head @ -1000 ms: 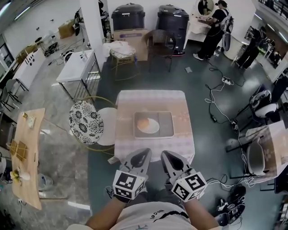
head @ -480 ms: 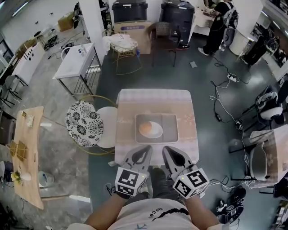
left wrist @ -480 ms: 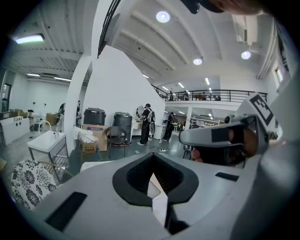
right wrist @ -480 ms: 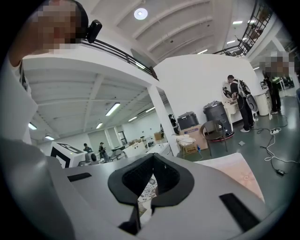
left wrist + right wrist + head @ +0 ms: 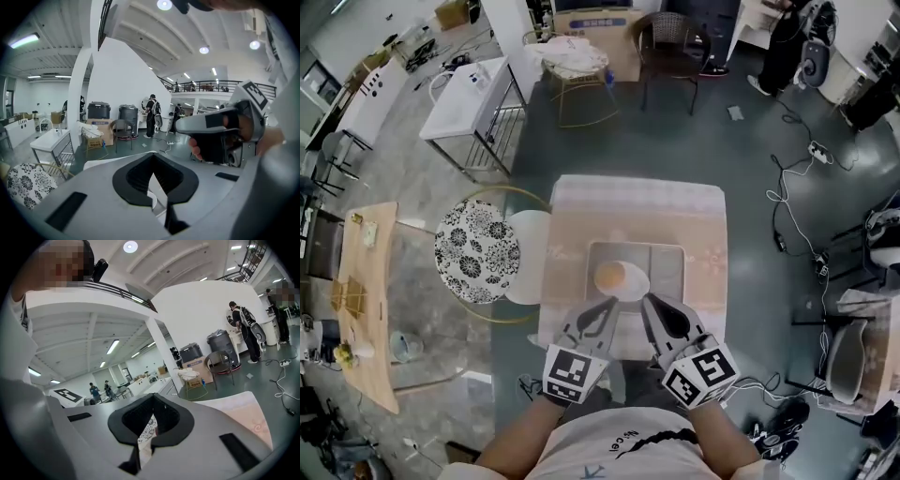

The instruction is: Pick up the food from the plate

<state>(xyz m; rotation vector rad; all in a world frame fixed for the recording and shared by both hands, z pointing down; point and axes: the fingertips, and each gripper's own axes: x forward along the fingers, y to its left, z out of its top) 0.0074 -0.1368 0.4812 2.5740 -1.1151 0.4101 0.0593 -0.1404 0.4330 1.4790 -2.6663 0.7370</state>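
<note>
An orange round piece of food (image 5: 608, 277) lies on a white plate (image 5: 635, 284). The plate sits at the left of a grey tray (image 5: 667, 270) on a small table with a pale pink cloth (image 5: 637, 211). My left gripper (image 5: 608, 303) is shut and empty, its tip just short of the plate's near edge. Beside it, my right gripper (image 5: 646, 301) is also shut and empty, at the tray's near edge. In the left gripper view the jaws (image 5: 152, 156) meet, and the hand-held right gripper (image 5: 220, 126) shows at the right. The right gripper view shows its jaws (image 5: 152, 397) together too.
A floral round seat (image 5: 476, 251) and a white stool (image 5: 526, 269) stand left of the table. A wooden table (image 5: 361, 309) is far left, a white table (image 5: 473, 94) and a wire chair (image 5: 577, 66) behind. Cables (image 5: 787, 216) trail on the floor at right.
The view has moved forward and tipped down over the table. Both grippers have come from short of the table's near edge up to the tray, still shut.
</note>
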